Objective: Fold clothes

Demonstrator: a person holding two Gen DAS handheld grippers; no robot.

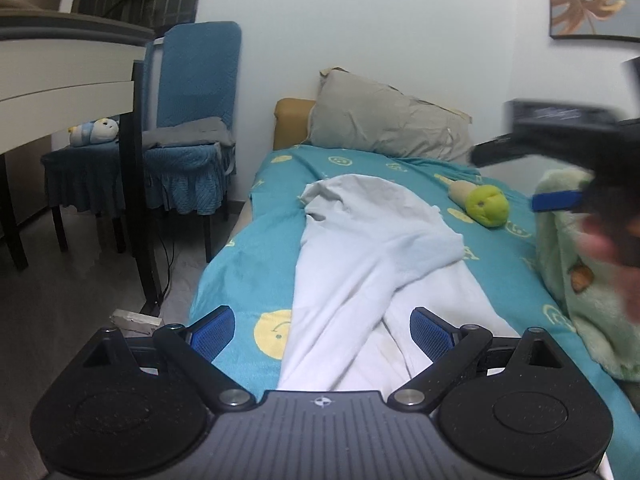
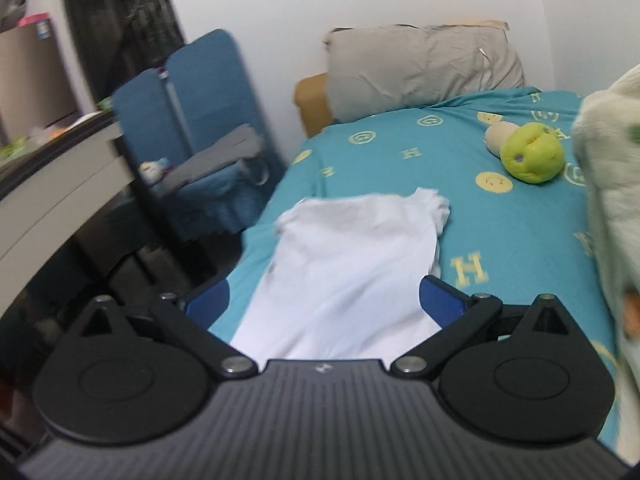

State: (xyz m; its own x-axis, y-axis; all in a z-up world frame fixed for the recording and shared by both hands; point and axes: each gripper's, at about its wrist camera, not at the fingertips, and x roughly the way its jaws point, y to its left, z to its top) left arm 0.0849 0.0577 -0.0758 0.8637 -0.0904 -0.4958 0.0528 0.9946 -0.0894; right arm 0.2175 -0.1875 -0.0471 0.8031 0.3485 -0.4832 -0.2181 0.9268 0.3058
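White garment spread on the bed, both claws empty.

The left gripper (image 1: 322,336) stood wide open, holding nothing, the white garment (image 1: 360,264) lying below and ahead of it on the teal sheet (image 1: 248,264). The right gripper (image 2: 326,304) gaped wide too, empty above the cloth.

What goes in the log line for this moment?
white shirt: partly folded on bed | left gripper: open | right gripper: open, empty

Bed (image 1: 240,264) w/ teal smiley-print sheet. On it: white garment (image 1: 360,264) partly folded, lengthwise down the middle; grey pillow (image 1: 384,124) at head end; green plush toy (image 1: 486,204) right of garment; pale green fleece blanket (image 1: 580,280) at right edge.
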